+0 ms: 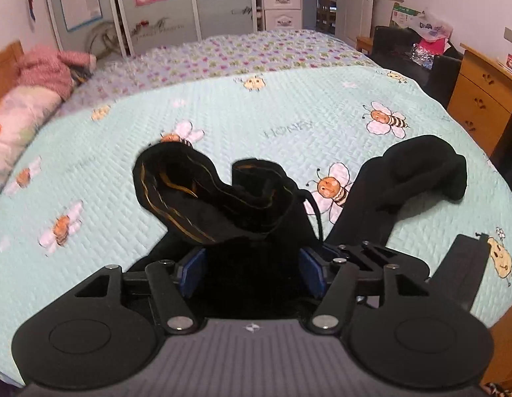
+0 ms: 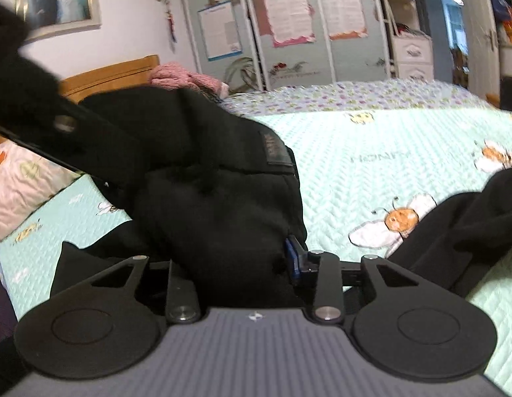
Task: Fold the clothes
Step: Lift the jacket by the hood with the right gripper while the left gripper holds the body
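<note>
A black garment with a gold-stitched waistband and a drawstring lies bunched on the mint bee quilt; one leg trails right. My left gripper stands open over the near part. Both blue pads show their faces, with black cloth loose between them. In the right wrist view my right gripper is shut on a thick bundle of the same garment, near its sewn label. One blue pad shows; the other is hidden by cloth. The left gripper's finger crosses the upper left.
A pink garment and a pale folded duvet lie by the wooden headboard. A wooden dresser and a dark chair with bags stand past the bed's right edge. Wardrobe doors are behind.
</note>
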Demonstrator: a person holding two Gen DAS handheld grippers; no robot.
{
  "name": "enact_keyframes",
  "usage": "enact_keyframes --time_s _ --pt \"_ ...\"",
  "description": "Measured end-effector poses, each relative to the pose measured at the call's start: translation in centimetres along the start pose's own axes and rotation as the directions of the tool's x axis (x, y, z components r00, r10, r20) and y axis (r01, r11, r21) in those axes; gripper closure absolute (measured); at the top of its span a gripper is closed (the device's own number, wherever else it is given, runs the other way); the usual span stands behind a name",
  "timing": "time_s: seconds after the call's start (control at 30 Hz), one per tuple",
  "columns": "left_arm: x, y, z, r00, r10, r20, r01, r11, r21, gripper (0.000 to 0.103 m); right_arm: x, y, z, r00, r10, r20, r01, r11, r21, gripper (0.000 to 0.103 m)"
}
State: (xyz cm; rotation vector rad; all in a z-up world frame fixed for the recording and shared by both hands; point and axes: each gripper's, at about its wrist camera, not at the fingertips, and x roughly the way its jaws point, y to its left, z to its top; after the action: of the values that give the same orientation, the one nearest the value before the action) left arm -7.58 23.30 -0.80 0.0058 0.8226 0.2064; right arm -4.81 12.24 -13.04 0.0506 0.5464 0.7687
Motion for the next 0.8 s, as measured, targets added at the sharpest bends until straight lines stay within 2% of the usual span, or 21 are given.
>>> enact_keyframes --time_s 0.17,0.23,0.33,0.43,0.6,0.67,0.8 --pt "-0.8 0.7 0.2 0.999 0.048 0.019 -0.048 0.999 -0.011 0.039 1.3 -1.1 0.5 1.000 -0.015 -0.005 0.015 0.999 0.034 0.067" --pt "-0.9 1.1 0.2 0.999 0.051 0.019 -0.050 0.998 -0.025 0.039 -0.1 0.0 -0.7 1.000 -0.022 -0.002 0.023 0.999 0.037 0.068" --pt "-1.0 1.7 0.0 0.998 0.060 0.016 -0.060 0.998 -0.035 0.039 -1.2 0.0 -0.8 1.000 -0.021 0.006 0.021 0.997 0.077 0.073" --pt "-1.0 2.3 -0.3 0.998 0.068 0.011 -0.067 0.997 -0.043 0.039 -2.5 -1.3 -0.2 0.999 -0.028 0.033 0.023 0.988 0.155 0.079" --pt "-1.0 3.5 -1.0 0.997 0.073 0.008 -0.072 0.996 -0.052 0.039 -5.3 -3.5 1.5 0.993 -0.068 0.095 0.044 0.971 0.237 0.082" --pt "-0.7 4.1 -1.4 0.998 0.065 -0.002 -0.065 0.996 -0.063 0.039 -6.7 -4.1 1.7 0.988 -0.091 0.123 0.057 0.964 0.259 0.083" --pt "0.5 6.6 -3.9 0.999 -0.035 -0.035 0.029 0.990 -0.141 0.038 -10.4 -7.4 1.5 0.982 -0.121 0.148 0.053 0.917 0.395 0.083"
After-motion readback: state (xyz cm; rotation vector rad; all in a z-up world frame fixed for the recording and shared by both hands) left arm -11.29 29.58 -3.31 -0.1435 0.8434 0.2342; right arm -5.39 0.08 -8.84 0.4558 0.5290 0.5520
